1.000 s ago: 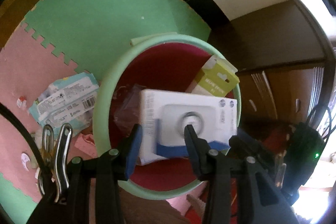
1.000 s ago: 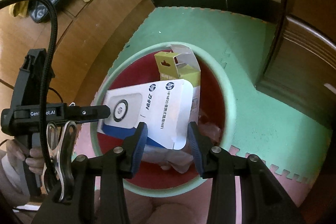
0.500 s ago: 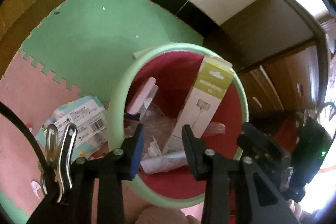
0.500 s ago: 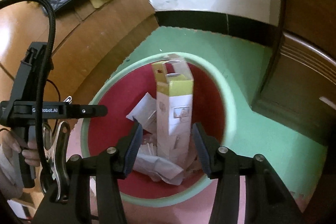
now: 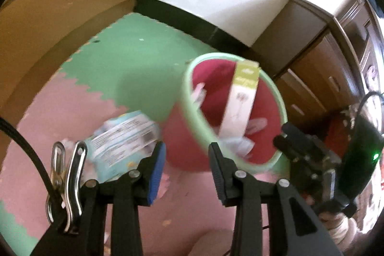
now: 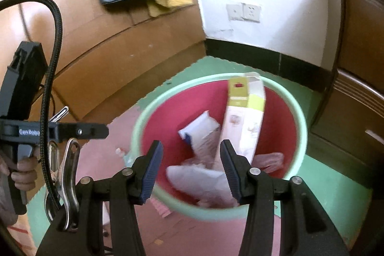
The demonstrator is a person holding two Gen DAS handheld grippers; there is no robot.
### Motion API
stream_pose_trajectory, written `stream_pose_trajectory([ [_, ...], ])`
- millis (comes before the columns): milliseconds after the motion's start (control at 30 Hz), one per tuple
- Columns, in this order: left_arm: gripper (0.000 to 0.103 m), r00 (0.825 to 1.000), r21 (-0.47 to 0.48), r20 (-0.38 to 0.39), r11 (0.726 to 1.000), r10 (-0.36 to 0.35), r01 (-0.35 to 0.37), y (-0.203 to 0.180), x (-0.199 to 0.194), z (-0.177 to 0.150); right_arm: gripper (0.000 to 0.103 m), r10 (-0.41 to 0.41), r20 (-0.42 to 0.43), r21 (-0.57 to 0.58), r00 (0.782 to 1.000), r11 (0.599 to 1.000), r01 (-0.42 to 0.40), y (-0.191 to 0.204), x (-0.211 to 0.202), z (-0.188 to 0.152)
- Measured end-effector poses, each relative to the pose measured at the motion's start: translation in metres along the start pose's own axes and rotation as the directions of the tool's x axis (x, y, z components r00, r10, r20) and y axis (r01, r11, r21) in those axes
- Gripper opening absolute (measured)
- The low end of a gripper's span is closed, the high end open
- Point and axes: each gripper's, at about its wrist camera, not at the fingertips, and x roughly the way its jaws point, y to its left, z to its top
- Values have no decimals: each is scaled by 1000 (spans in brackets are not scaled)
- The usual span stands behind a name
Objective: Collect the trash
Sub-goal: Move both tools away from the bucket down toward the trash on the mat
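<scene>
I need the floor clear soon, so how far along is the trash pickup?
Done: the bin already holds a tall yellow-topped box, a white box and crumpled wrappers.
In hand: nothing; the left tongs and right tongs both stand open and empty.
Left: a pale blue printed packet lies on the pink mat beside the bin, plus small scraps nearby.

A tall box (image 6: pixel 242 121) leans in the bin (image 6: pixel 144 116), apparently on crumpled wrappers (image 6: pixel 199 176).
</scene>
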Motion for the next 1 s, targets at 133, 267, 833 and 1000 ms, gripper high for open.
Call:
stream_pose_trajectory([
  [133,38,998,-39,19,997,66,-65,23,-26,-31,51,33,4,-41,999,999,-32,32,-9,-10],
  [267,38,993,-108,23,988,112,-109,51,-52,-64,51,86,-29,-57,996,995,-87,68,-11,-27],
  [833,38,965,-393,-55,883,255,-256,149,-94,-194,51,226,-266,-74,937,964,-254,164,32,-98],
  [1000,38,962,-452,-101,850,253,-271,170,-84,-223,51,241,-338,-84,910,955,-284,185,52,-117],
])
